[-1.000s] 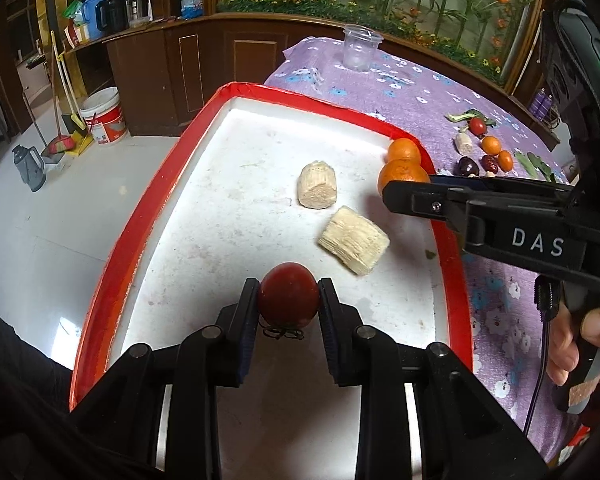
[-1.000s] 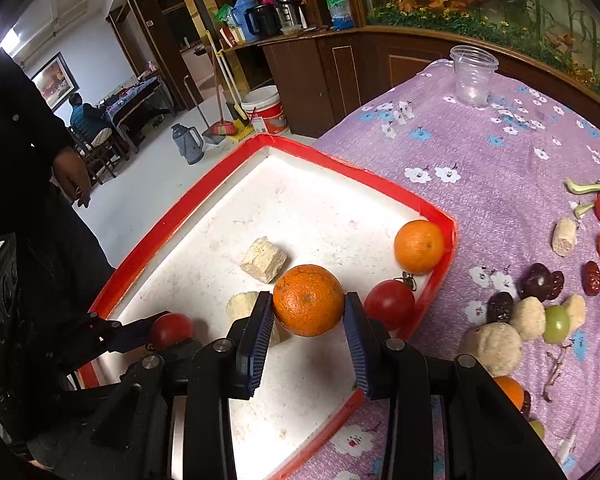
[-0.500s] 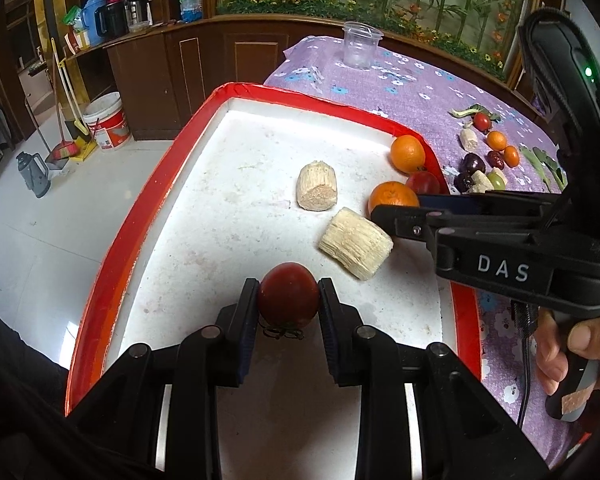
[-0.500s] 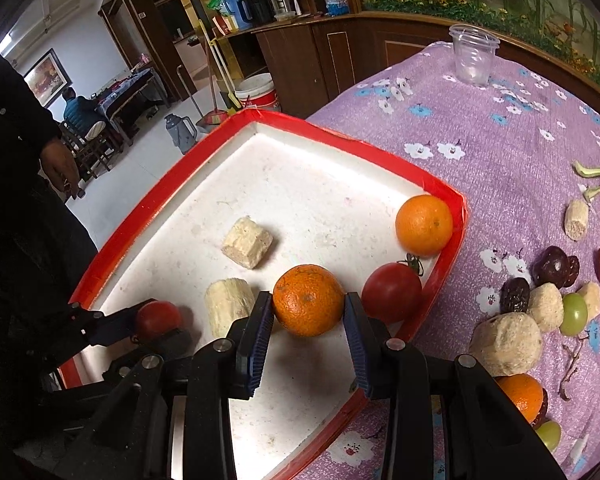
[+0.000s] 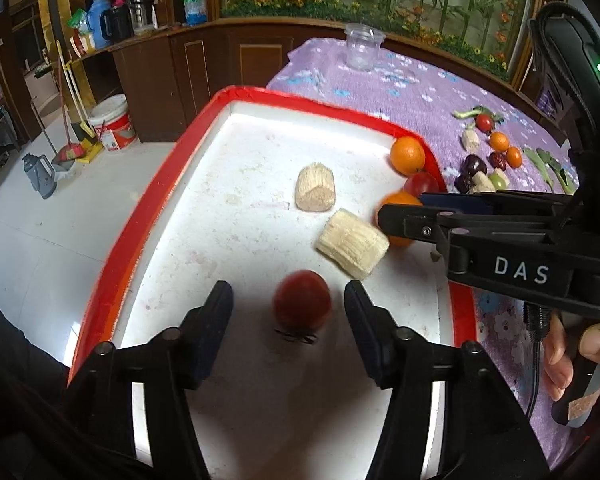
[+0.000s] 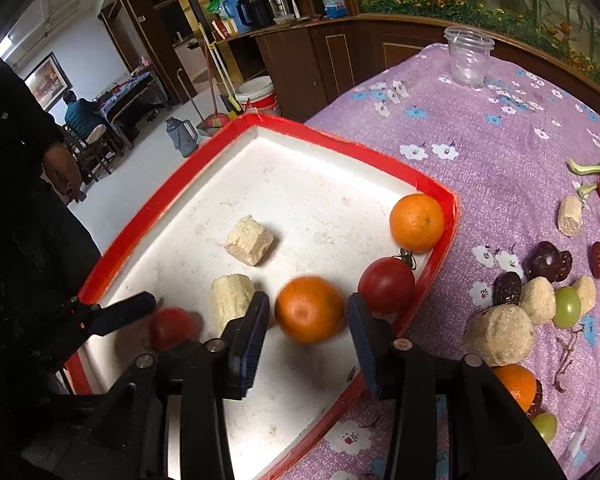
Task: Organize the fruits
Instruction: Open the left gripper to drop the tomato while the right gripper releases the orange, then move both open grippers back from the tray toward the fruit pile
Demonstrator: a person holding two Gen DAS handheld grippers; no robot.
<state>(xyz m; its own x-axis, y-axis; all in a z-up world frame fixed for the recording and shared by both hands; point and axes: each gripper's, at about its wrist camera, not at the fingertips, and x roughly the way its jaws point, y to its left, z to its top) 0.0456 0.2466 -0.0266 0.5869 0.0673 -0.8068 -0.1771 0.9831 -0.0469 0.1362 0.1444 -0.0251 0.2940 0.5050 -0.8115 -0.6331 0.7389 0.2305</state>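
While both sets of jaws have just been opening, the left gripper [image 5: 288, 304] stands wide around a blurred tomato [image 5: 302, 305] and the right gripper [image 6: 308, 312] clear of an orange [image 6: 309, 309], over the red-rimmed tray [image 6: 140, 232].

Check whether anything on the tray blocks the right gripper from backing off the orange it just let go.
Nothing visible does. The right gripper has just been opening; the orange sits free between its jaws on the tray.

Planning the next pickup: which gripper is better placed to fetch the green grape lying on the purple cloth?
Right. The right gripper sits at the tray's cloth-side edge, with the green grape just beyond it; the left gripper is over the tray's far side.
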